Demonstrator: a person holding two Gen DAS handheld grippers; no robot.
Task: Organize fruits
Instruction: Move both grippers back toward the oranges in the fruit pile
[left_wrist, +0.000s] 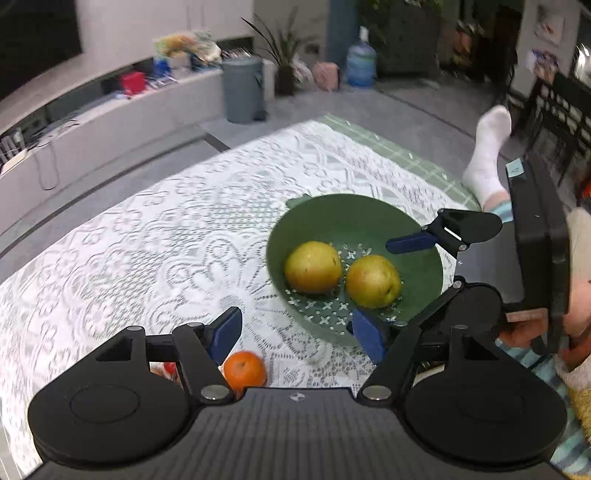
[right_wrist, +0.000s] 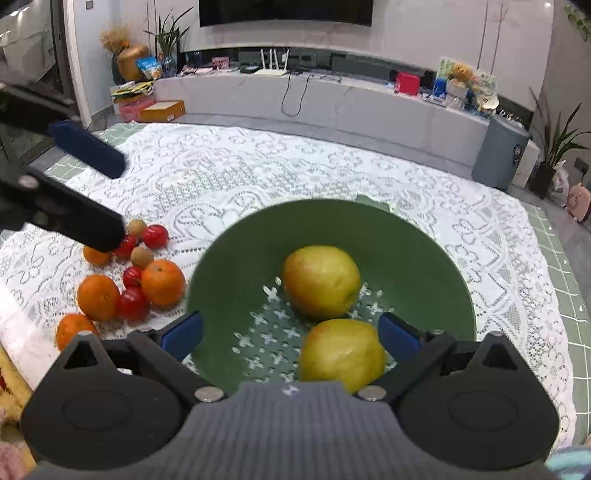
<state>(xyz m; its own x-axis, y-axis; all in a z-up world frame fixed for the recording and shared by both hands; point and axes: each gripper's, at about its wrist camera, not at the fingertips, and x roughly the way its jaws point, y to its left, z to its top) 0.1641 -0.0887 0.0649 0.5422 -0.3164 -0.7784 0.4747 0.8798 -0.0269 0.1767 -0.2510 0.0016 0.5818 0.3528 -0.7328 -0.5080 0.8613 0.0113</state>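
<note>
covering the table is a white lace cloth (right_wrist: 332, 166), and on it, toward the near edge, sits a green perforated bowl (right_wrist: 436, 266) holding two yellow-green pears (right_wrist: 321, 280), touching, on its pierced bottom. left of the bowl, near the cloth's left edge, loose fruit lies in a cluster: oranges (right_wrist: 162, 282), small red fruits (right_wrist: 132, 303) and brownish kiwis (right_wrist: 142, 256). the right gripper (right_wrist: 291, 334) hangs over the bowl's near rim, jaws wide apart, nothing pressed between them. the left gripper (left_wrist: 295, 332) stands spread beside the bowl, empty, one orange just under its left finger (left_wrist: 226, 332).
</note>
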